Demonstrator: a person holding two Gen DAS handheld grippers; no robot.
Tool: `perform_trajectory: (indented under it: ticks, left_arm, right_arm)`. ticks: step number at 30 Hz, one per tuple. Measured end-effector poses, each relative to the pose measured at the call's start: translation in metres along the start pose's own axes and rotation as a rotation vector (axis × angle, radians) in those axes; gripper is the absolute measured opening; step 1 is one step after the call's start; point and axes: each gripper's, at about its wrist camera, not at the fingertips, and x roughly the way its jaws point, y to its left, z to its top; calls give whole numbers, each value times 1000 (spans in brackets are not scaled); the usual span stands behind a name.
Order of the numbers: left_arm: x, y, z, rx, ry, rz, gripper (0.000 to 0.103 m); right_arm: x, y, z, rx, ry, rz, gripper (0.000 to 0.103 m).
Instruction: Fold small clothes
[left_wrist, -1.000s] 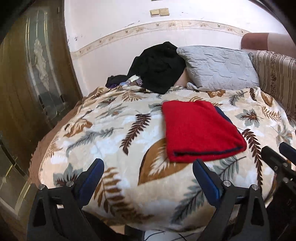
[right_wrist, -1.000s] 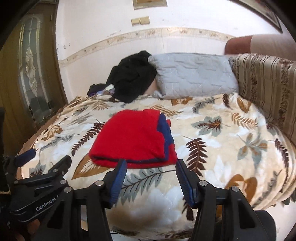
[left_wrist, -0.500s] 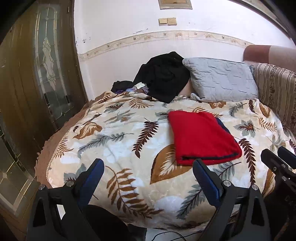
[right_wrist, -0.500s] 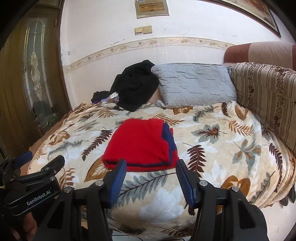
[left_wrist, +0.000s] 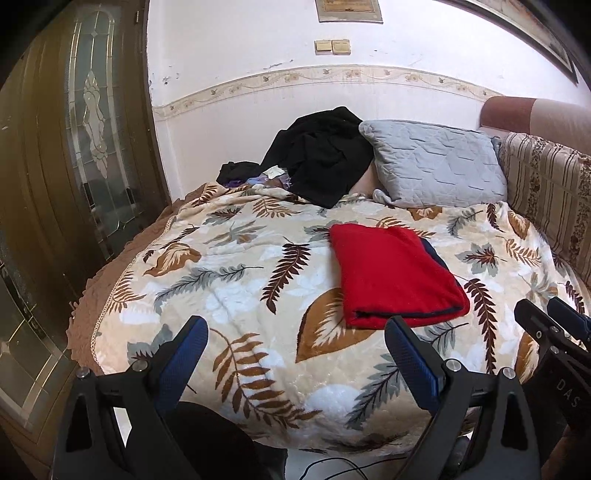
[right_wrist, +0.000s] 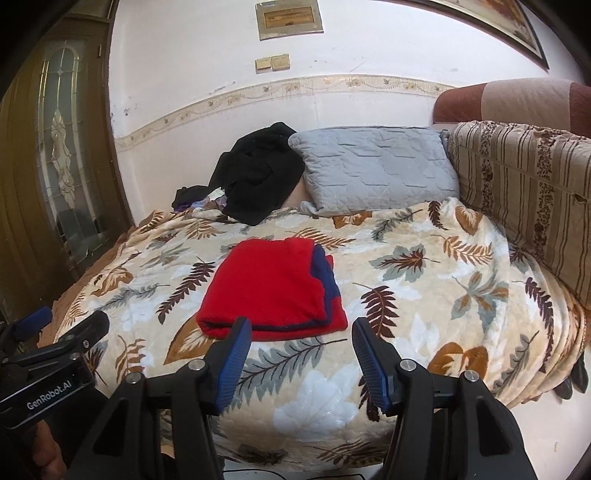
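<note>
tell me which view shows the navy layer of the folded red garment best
The right wrist view: the folded red fleece garment shows its navy blue inner layer as a broad strip along its right side. The left wrist view shows only a thin sliver at the far edge.

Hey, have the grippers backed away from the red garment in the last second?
Yes. Both the left gripper and right gripper pulled back: the leaf-print blanket shows more floor-side edge, red garment smaller.

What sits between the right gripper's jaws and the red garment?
Nothing but bare leaf-print blanket between the right gripper and the folded red garment, seen in the right wrist view.
</note>
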Motion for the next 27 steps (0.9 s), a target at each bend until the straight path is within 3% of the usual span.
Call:
perform_trajectory:
  ticks: [18,27]
  left_arm:
    - [-9,-5,10,25,-15,-26,96]
    - [-11,-7,11,30,-11,-39,96]
  right_arm:
    - [-18,4,11,6,-55,-22,62]
    - [-14,3,9,14,-37,-36,62]
